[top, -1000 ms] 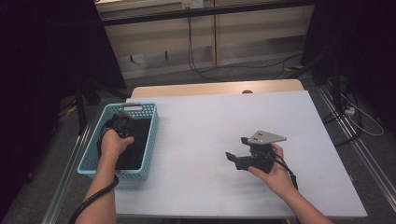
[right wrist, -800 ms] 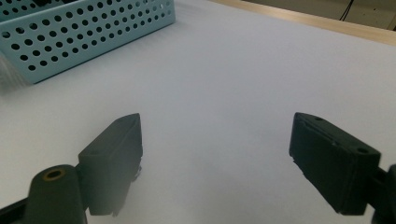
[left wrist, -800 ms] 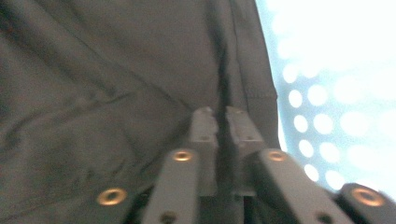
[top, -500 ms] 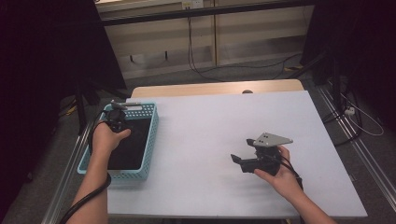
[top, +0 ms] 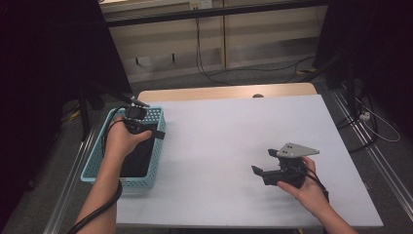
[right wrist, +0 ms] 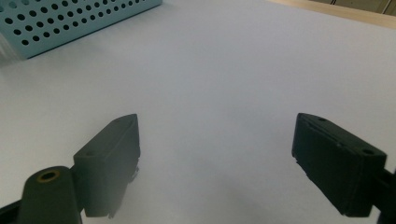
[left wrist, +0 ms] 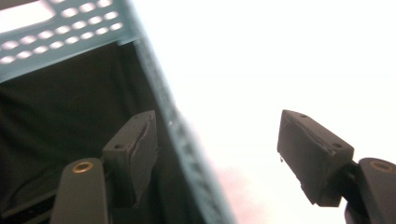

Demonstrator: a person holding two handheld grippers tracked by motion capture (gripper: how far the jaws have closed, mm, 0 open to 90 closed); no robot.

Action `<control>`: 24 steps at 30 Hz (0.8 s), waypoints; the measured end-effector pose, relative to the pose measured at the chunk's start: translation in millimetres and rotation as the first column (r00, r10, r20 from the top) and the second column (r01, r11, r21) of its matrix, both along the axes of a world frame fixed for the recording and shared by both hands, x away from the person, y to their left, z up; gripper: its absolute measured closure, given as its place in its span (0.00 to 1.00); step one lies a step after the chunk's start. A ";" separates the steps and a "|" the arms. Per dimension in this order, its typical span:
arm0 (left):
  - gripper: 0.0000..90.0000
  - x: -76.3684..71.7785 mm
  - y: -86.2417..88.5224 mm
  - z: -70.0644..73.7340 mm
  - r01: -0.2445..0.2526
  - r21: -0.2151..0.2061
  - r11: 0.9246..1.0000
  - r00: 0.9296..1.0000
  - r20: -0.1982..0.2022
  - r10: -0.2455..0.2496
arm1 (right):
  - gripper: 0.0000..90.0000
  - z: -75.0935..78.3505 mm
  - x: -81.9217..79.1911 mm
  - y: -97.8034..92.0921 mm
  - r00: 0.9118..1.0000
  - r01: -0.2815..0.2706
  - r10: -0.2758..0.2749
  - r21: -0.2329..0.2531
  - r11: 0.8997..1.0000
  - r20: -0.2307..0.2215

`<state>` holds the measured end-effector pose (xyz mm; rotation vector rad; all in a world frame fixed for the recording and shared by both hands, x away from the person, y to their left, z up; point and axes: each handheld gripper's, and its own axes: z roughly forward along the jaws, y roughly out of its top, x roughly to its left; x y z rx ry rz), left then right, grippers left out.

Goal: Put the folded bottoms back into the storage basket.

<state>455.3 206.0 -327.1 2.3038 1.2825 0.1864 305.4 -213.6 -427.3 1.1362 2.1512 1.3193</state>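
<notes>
- At nine o'clock on the counter (top: 234, 141), the teal basket (top: 95, 168) is seen with a black cloth (left wrist: 56, 116) lying inside; that placing is judged done.
- The left gripper (left wrist: 219, 154) is held wide and empty, straddling the basket's wall.
- The right gripper (right wrist: 224, 158), at five o'clock, is likewise spread wide, nothing held; little seems left.

White table (top: 224, 131), blue basket (top: 92, 168) on it

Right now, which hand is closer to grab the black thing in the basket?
The left. Its gripper hangs open over the basket's right wall, with the black thing just below. The right gripper is open too, far across the table.
</notes>
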 end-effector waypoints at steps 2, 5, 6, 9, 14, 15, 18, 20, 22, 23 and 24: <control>0.30 -3.6 -8.7 0.0 0.031 -0.008 0.999 0.999 0.006 -0.031 | 0.16 -0.8 -1.9 -1.3 1.000 -0.003 0.003 -0.002 1.000 -0.003; 0.29 -9.8 -20.9 -1.9 0.070 -0.017 0.997 0.997 0.014 -0.070 | 0.16 -1.2 -4.5 -4.6 1.000 -0.005 0.005 -0.001 1.000 -0.008; 0.29 -12.2 -24.8 -3.7 0.080 -0.018 0.997 0.997 0.020 -0.080 | 0.16 -1.3 -5.1 -6.1 1.000 -0.006 0.006 -0.004 1.000 -0.008; 0.27 -19.5 -34.1 -9.0 0.116 -0.026 0.993 0.993 0.020 -0.115 | 0.16 -2.3 -7.4 -10.3 1.000 -0.001 0.001 -0.004 1.000 -0.013; 0.26 -32.8 -45.0 -19.1 0.160 -0.025 0.987 0.987 0.024 -0.159 | 0.16 -4.7 -12.9 -16.3 1.000 -0.001 0.001 -0.017 1.000 -0.025; 0.26 -34.9 -46.2 -20.8 0.172 -0.021 0.985 0.985 0.024 -0.172 | 0.16 -5.1 -13.9 -17.5 1.000 -0.001 0.001 -0.018 1.000 -0.027; 0.25 -41.4 -48.8 -26.8 0.190 -0.027 0.981 0.982 0.021 -0.189 | 0.16 -6.4 -17.1 -21.7 0.999 -0.003 0.002 -0.021 1.000 -0.032; 0.24 -44.3 -48.9 -29.4 0.188 -0.038 0.981 0.982 0.020 -0.187 | 0.15 -7.0 -19.5 -24.6 0.999 -0.003 0.002 -0.023 1.000 -0.035; 0.24 -47.5 -48.5 -32.1 0.185 -0.045 0.982 0.983 0.021 -0.185 | 0.15 -7.4 -22.1 -27.6 0.999 0.000 -0.001 -0.023 1.000 -0.033; 0.24 -49.0 -48.1 -33.2 0.190 -0.047 0.981 0.982 0.021 -0.189 | 0.15 -7.7 -23.3 -29.0 0.999 0.003 -0.004 -0.022 1.000 -0.034; 0.24 -50.5 -47.9 -34.4 0.193 -0.049 0.980 0.981 0.023 -0.192 | 0.15 -8.2 -24.2 -30.5 0.999 0.004 -0.005 -0.025 1.000 -0.033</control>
